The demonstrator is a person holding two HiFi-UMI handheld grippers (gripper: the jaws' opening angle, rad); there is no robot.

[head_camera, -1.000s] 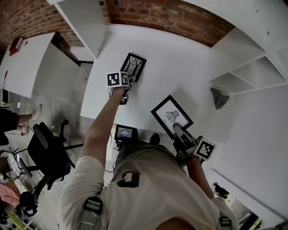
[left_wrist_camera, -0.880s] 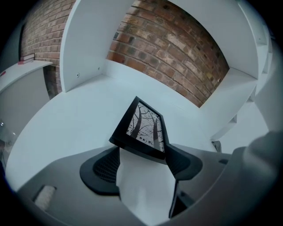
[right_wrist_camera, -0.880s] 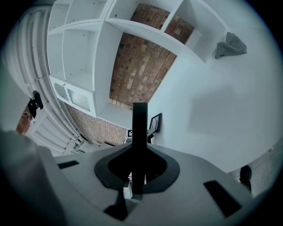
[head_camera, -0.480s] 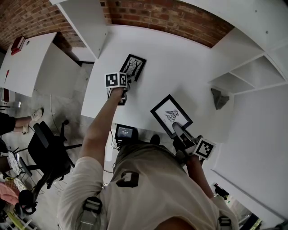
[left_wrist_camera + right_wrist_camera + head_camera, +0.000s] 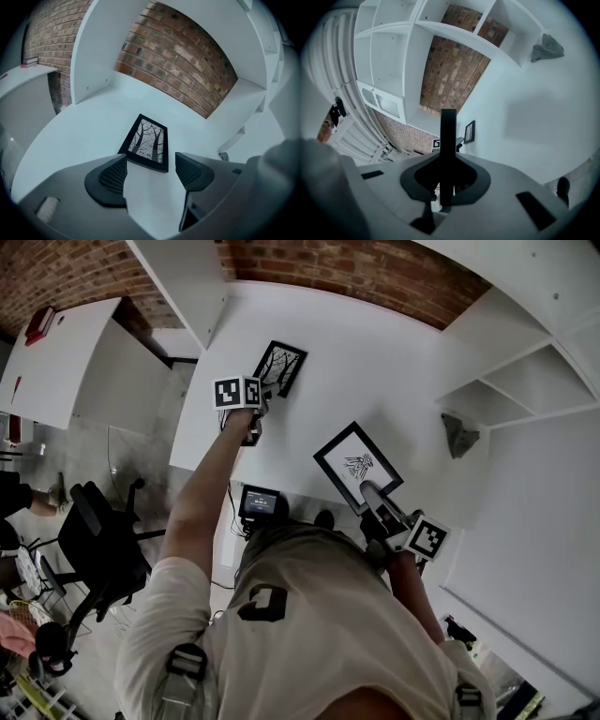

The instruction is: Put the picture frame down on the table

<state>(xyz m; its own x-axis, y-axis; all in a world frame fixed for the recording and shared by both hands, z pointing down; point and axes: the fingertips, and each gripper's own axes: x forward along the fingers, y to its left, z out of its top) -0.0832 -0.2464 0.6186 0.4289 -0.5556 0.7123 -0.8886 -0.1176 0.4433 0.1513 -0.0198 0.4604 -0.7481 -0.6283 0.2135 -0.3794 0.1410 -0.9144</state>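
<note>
The worktop (image 5: 394,362) is white and the brick wall (image 5: 375,282) red-brown. The far picture frame (image 5: 279,368) is black around dark tree silhouettes on pale grey. The near picture frame (image 5: 356,465) is black around a black sketch on white.

Clamped in the right gripper (image 5: 448,180), the picture frame (image 5: 448,136) shows only its edge, print unseen; far ahead, a grey lump (image 5: 547,47) is too small to identify.
</note>
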